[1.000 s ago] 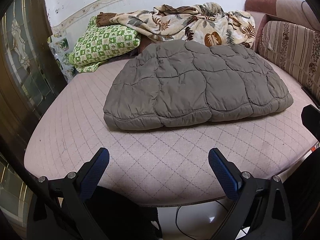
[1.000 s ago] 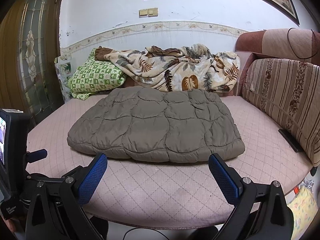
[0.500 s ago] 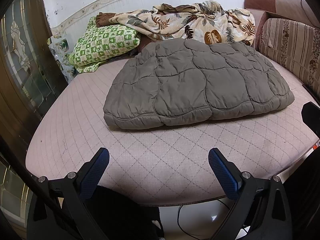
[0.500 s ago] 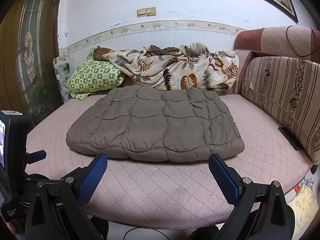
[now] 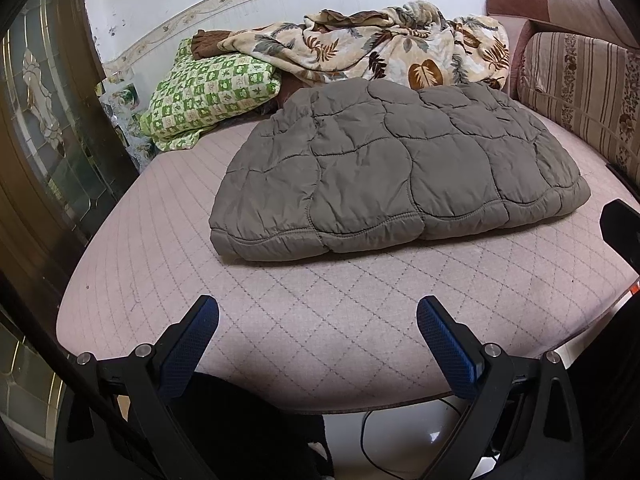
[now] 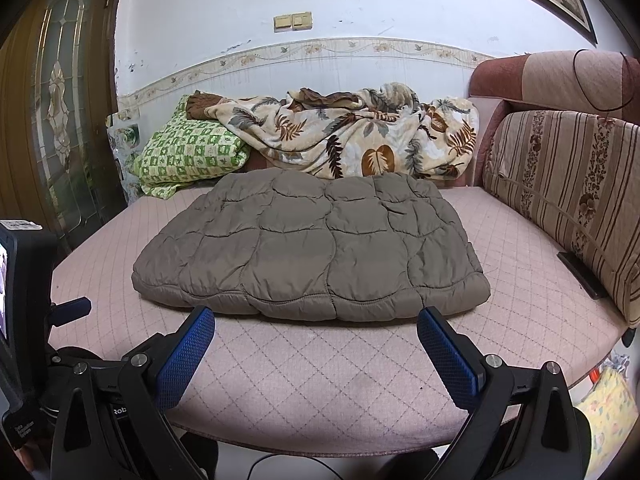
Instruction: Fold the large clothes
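Note:
A grey-brown quilted jacket [image 5: 396, 168] [image 6: 312, 248] lies folded into a flat, puffy rectangle in the middle of the pink quilted mattress [image 5: 304, 320] [image 6: 304, 372]. My left gripper [image 5: 318, 312] hovers open over the mattress's near edge, well short of the jacket, with nothing between its blue pads. My right gripper [image 6: 316, 320] is open too, its fingertips just in front of the jacket's near hem and not touching it. The left gripper's body [image 6: 24, 304] shows at the left edge of the right wrist view.
A green checked pillow [image 6: 188, 156] and a leaf-print blanket [image 6: 352, 136] are piled against the back wall. A striped sofa cushion [image 6: 568, 196] lines the right side, with a dark remote [image 6: 580, 276] at its foot. A wooden glass door [image 6: 60, 100] stands at left. Cables lie on the floor below.
Both grippers have shifted very slightly, so the jacket sits a little differently in each view. The jacket itself has not moved and both grippers stay open.

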A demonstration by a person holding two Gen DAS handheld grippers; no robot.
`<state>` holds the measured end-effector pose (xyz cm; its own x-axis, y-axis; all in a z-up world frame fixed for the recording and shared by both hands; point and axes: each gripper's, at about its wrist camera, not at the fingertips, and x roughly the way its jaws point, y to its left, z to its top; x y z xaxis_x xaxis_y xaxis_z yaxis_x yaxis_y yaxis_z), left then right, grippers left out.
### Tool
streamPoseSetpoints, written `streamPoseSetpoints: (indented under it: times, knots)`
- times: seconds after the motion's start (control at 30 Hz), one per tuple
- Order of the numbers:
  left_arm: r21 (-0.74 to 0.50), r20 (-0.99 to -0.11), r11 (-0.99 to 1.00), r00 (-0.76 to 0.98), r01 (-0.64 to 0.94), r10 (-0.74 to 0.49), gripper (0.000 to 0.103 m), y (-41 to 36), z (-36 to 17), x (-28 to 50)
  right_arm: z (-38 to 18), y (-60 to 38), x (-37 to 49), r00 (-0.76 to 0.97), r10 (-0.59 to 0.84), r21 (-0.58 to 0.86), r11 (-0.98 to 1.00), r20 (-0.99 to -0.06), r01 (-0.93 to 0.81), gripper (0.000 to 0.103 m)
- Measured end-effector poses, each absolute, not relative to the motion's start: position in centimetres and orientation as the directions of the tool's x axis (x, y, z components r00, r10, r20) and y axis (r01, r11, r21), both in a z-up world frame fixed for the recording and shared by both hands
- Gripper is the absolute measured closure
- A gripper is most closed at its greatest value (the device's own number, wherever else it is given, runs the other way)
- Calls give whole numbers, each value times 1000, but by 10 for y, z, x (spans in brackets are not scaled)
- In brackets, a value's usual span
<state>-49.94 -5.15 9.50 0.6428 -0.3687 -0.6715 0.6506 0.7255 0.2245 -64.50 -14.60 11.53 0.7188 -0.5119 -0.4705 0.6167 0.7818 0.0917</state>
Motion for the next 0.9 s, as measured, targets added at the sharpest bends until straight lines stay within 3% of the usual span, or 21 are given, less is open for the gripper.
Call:
streamPoseSetpoints:
  times: [0.8,0.9]
  knots:
    - [216,-686,720,627,659,-368,4,-50,96,-499,118,-146,-645,716,-518,98,775,-468,625,1]
    - [162,-711,701,574,695,-405,4,-49,95,-496,118,-147,-646,718,-517,99,776,-467,623,1]
